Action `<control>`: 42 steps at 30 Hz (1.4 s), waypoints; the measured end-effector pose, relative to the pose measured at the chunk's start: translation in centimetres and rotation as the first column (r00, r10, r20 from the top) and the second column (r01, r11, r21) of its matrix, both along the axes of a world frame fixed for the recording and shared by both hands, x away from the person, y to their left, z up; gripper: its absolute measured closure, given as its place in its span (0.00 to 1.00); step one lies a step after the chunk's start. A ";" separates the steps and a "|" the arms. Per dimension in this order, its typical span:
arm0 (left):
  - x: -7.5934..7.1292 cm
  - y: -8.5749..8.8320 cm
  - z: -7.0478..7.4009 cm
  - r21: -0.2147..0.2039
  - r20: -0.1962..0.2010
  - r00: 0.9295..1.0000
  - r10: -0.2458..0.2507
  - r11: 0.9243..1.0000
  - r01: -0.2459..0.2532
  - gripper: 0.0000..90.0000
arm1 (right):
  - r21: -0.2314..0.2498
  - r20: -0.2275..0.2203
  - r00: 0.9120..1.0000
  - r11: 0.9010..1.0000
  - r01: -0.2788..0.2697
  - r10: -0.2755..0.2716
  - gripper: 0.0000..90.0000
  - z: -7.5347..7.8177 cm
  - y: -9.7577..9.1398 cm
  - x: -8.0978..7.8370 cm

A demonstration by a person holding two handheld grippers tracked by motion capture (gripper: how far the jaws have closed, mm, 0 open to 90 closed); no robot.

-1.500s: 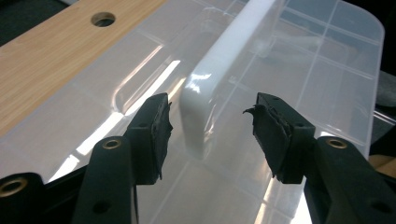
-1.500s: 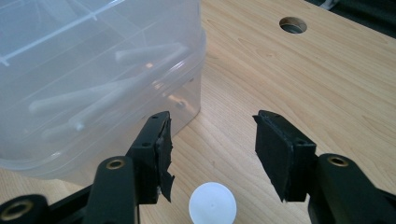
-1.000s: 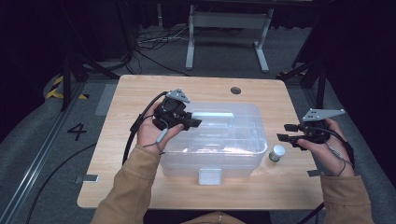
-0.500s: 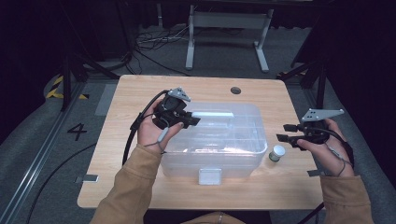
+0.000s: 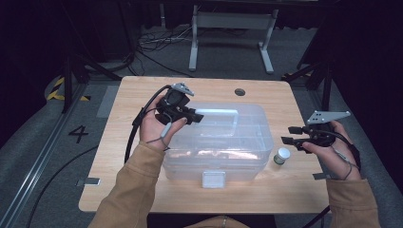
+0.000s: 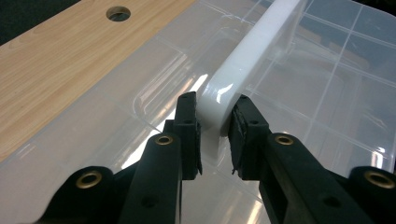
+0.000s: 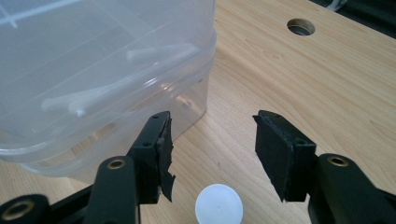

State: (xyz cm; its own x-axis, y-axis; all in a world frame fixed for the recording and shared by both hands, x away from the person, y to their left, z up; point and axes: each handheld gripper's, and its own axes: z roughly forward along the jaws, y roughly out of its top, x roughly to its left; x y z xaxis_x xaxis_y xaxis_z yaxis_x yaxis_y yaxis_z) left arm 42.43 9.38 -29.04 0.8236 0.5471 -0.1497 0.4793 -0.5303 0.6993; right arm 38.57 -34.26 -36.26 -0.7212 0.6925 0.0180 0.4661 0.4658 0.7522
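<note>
Handle (image 6: 243,70) on clear box lid (image 5: 247,124), mid-table, clamped by left gripper (image 6: 215,135). Right gripper (image 7: 212,140) hangs released above small white-capped jar (image 5: 282,155) just beside box's right wall; bare table (image 5: 142,95) around.

The left hand-held gripper (image 6: 215,135) has just been tightening around the white handle (image 6: 252,60).

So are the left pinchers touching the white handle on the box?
Touching. In the left gripper view, both pads of the left gripper press against the white handle.
</note>
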 end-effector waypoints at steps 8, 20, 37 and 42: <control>1.6 0.3 1.0 -0.030 -0.037 0.999 0.026 0.999 -0.027 0.82 | 0.003 0.012 1.000 1.000 -0.010 0.010 0.52 0.1 0.1 -0.1; 3.1 0.1 2.1 -0.009 -0.070 0.997 0.040 0.999 -0.041 0.80 | 0.013 0.036 0.990 0.990 -0.138 0.137 0.95 1.5 0.8 -1.6; 4.4 0.0 2.8 0.004 -0.105 0.994 0.041 0.999 -0.040 0.80 | 0.021 -0.034 0.945 0.945 -0.326 0.326 0.98 0.6 3.5 -2.0; 4.4 0.0 2.8 0.007 -0.104 0.994 0.043 0.999 -0.043 0.80 | 0.031 -0.028 0.938 0.938 -0.346 0.346 0.99 0.5 4.0 -2.1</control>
State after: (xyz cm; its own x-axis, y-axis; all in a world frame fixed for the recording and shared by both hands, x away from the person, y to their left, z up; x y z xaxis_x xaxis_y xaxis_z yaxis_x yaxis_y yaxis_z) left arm 46.82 9.34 -26.22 0.7793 0.5826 -0.2307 0.5719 -0.5109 0.6418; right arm 36.50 -30.23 -35.71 -0.9149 0.3993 0.0593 0.3036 0.5838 0.7530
